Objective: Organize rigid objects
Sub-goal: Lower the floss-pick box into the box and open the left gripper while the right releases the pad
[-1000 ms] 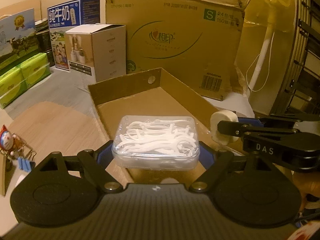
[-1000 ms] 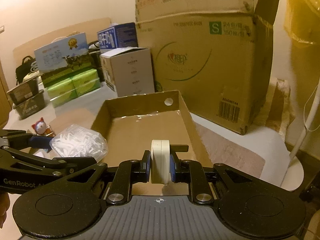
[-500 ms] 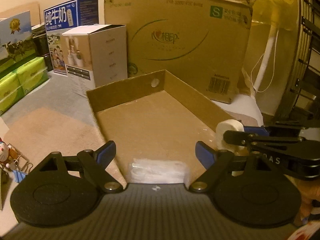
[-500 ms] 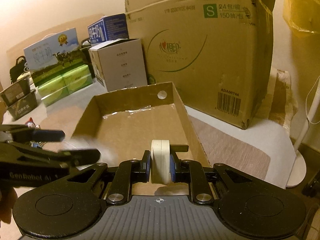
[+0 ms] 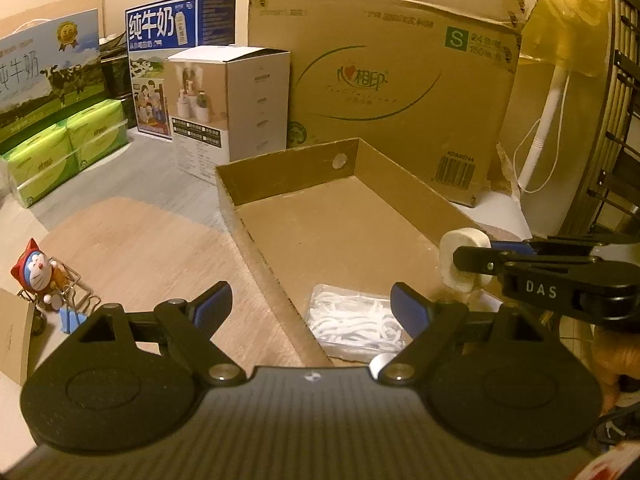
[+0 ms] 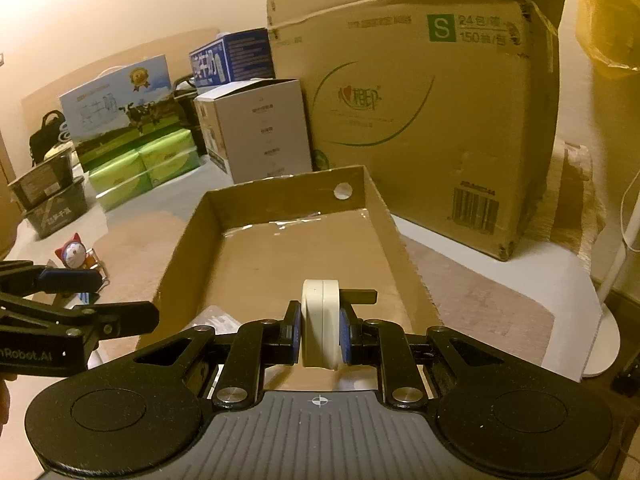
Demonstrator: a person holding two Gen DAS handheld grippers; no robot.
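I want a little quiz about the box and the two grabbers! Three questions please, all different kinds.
1. True or false: the floss case lies inside the tray.
2. What does the right gripper hold? A) white disc B) blue clip C) toy cat
3. Fill in: the left gripper is ____ and holds nothing.

Key:
1. True; it rests at the tray's near end.
2. A; the white disc is clamped on edge between the pads.
3. Open.
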